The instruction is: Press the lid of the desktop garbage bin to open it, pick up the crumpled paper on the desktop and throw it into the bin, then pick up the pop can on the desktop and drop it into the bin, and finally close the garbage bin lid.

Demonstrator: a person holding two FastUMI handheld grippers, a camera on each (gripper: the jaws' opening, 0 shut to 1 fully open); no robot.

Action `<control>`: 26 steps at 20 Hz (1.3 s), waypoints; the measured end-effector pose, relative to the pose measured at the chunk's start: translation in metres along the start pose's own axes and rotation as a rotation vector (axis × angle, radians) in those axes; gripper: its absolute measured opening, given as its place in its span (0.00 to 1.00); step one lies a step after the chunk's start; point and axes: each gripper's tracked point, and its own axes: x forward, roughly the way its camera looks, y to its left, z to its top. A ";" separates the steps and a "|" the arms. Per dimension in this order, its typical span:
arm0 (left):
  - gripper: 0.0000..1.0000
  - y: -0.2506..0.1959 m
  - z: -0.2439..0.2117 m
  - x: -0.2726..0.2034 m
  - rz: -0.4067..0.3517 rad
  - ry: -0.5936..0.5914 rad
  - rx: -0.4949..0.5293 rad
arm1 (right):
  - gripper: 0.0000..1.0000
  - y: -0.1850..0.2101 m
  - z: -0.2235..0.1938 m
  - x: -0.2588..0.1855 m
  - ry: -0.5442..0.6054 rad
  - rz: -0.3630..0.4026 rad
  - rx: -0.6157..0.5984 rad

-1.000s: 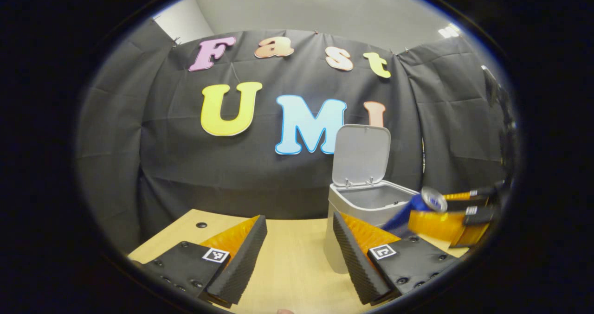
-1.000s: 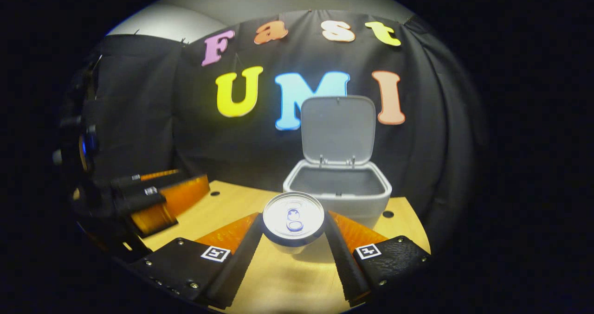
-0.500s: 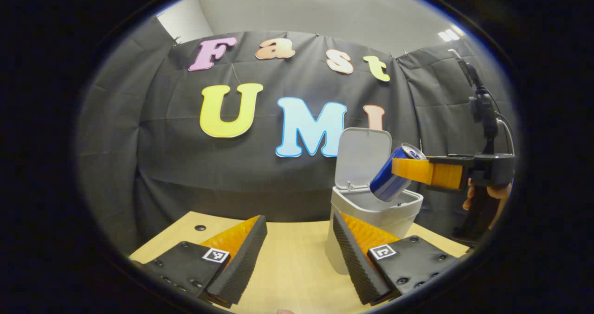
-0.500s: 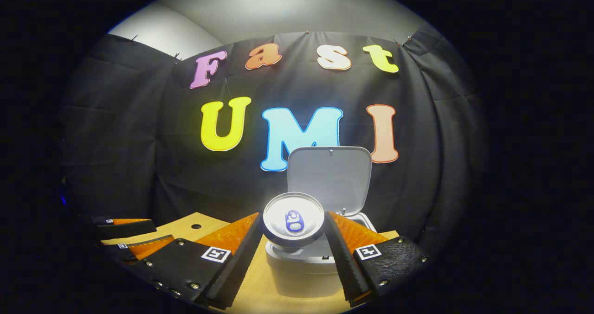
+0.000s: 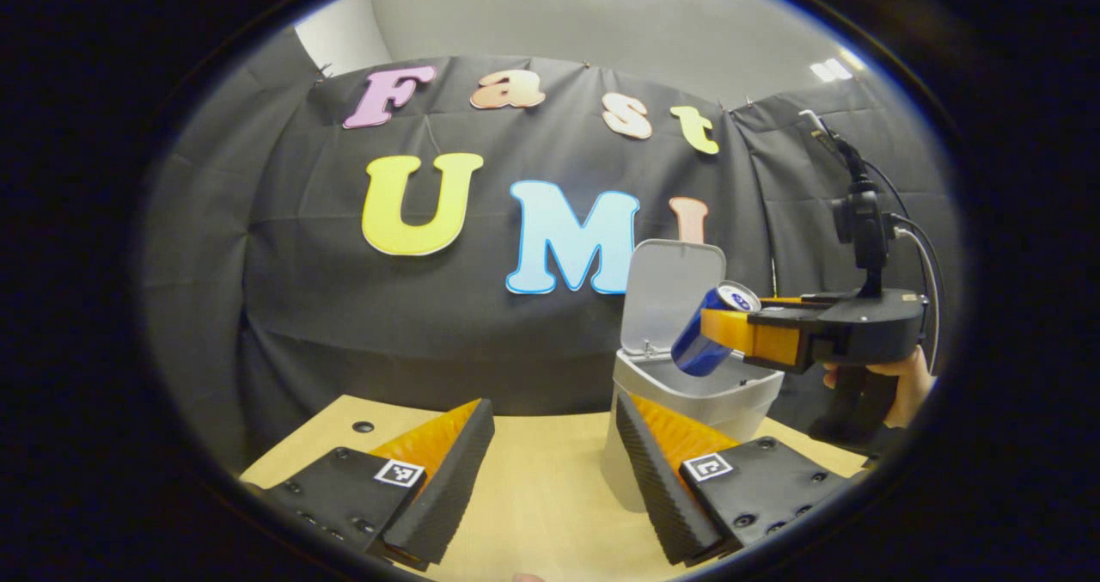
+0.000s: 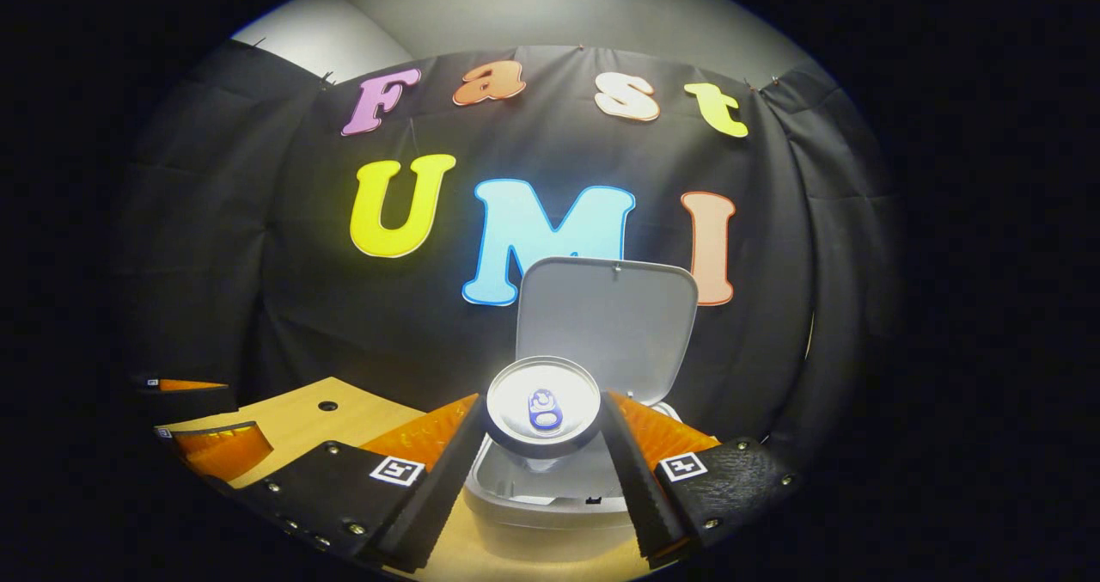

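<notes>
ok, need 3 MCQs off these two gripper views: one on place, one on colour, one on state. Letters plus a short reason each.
1. Where is the pop can?
A. lying on the desk
B. in the air above the open bin
C. behind the lid

2. What colour is the can's side?
A. blue
B. red
C. green

3. How is the bin lid?
A. shut flat
B. taken off
C. swung up, open

Key:
1 B: the right gripper holds the pop can over the bin.
2 A: the can's side is blue in the left gripper view.
3 C: the lid stands upright behind the opening.
</notes>
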 end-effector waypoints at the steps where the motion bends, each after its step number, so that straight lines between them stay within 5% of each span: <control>1: 0.91 0.001 -0.001 0.000 0.011 0.005 -0.002 | 0.84 -0.002 0.000 0.002 0.001 -0.003 -0.003; 2: 0.96 0.003 -0.001 0.001 0.019 0.006 -0.004 | 0.84 -0.005 0.001 0.002 -0.004 -0.007 -0.006; 26: 0.96 -0.004 -0.003 0.000 0.097 0.015 -0.004 | 0.93 -0.024 0.034 0.044 -0.078 0.020 -0.073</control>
